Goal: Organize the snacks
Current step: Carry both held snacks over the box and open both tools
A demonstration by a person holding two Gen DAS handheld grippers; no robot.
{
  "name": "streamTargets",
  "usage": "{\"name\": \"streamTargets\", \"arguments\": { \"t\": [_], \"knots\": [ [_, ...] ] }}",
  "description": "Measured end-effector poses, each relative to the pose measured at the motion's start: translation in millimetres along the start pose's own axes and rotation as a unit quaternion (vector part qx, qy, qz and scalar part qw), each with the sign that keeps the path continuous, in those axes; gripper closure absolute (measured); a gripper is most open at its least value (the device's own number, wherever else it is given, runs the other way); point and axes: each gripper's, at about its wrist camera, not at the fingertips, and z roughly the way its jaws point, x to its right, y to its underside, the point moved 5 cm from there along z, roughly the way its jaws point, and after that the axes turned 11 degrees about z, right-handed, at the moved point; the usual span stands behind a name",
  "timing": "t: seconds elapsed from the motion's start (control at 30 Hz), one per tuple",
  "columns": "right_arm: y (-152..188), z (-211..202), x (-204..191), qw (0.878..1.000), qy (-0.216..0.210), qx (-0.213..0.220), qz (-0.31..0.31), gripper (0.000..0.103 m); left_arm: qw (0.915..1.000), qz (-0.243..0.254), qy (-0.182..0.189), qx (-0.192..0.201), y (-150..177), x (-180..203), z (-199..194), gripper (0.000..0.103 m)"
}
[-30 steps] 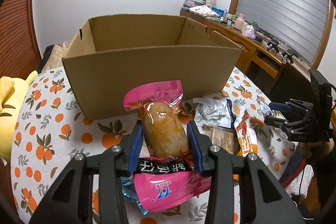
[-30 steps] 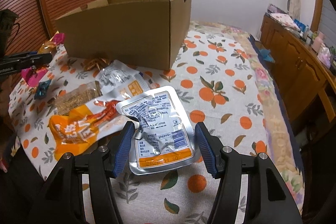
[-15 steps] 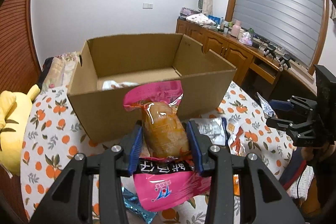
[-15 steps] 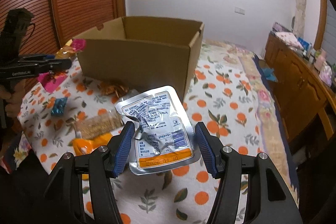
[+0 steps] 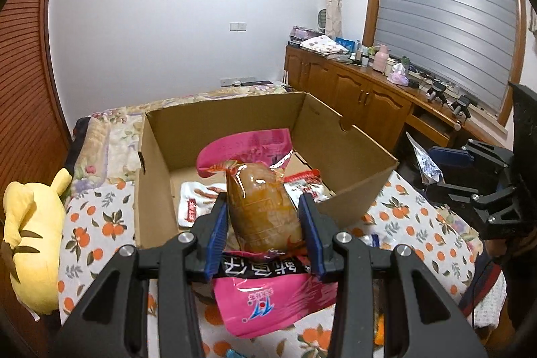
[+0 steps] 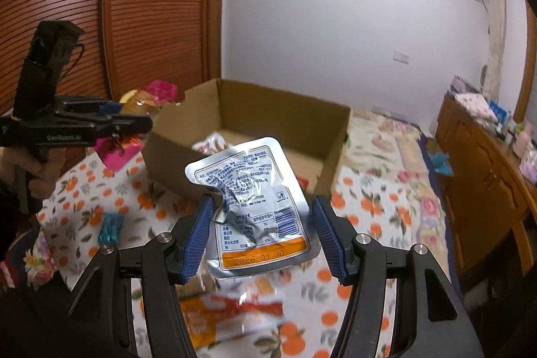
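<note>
Part done: a few packets already lie in the cardboard box (image 5: 352, 153); left gripper (image 5: 265, 232) jaws clamp the pink-wrapped snack (image 5: 260, 207), right gripper (image 6: 261, 237) jaws pinch the silver pouch (image 6: 250, 207), both off the tablecloth (image 6: 369, 207); orange packet (image 6: 228, 314) and blue candy (image 6: 110, 227) remain near its front edge.

We see a pink packet (image 5: 258, 307) with a brown filling, a silver pouch (image 6: 255, 210) with an orange band (blue print above it), a plain brown cardboard box (image 5: 161, 183), a white tablecloth (image 5: 97, 223) patterned with oranges and leaves, and a yellow plush toy (image 5: 30, 240).
</note>
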Motion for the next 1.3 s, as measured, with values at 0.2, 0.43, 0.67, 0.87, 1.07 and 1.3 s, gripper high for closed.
{"name": "streamTargets", "arguments": {
  "t": [0.2, 0.43, 0.67, 0.87, 1.07, 1.3],
  "knots": [
    [-21, 26, -6, 1.0, -0.011, 0.0, -0.019, 0.042, 0.9999, 0.002, -0.007, -0.008, -11, -15, 21, 0.063],
    [-44, 58, -8, 0.999, -0.023, -0.001, -0.023, 0.042, 0.9998, 0.001, -0.013, -0.016, -25, -33, 43, 0.063],
    [-61, 88, -9, 0.999, -0.035, -0.005, -0.025, 0.042, 0.9993, -0.003, -0.022, -0.031, -32, -51, 66, 0.062],
    [-64, 114, -4, 0.999, -0.038, -0.019, -0.027, 0.042, 0.9985, -0.006, -0.025, -0.048, -30, -60, 84, 0.062],
    [-63, 136, 0, 0.998, -0.038, -0.04, -0.022, 0.042, 0.9978, -0.007, -0.029, -0.058, -28, -63, 95, 0.06],
    [-57, 153, -2, 0.996, -0.035, -0.072, -0.025, 0.042, 0.9978, -0.009, -0.039, -0.052, -30, -72, 94, 0.058]
  ]
}}
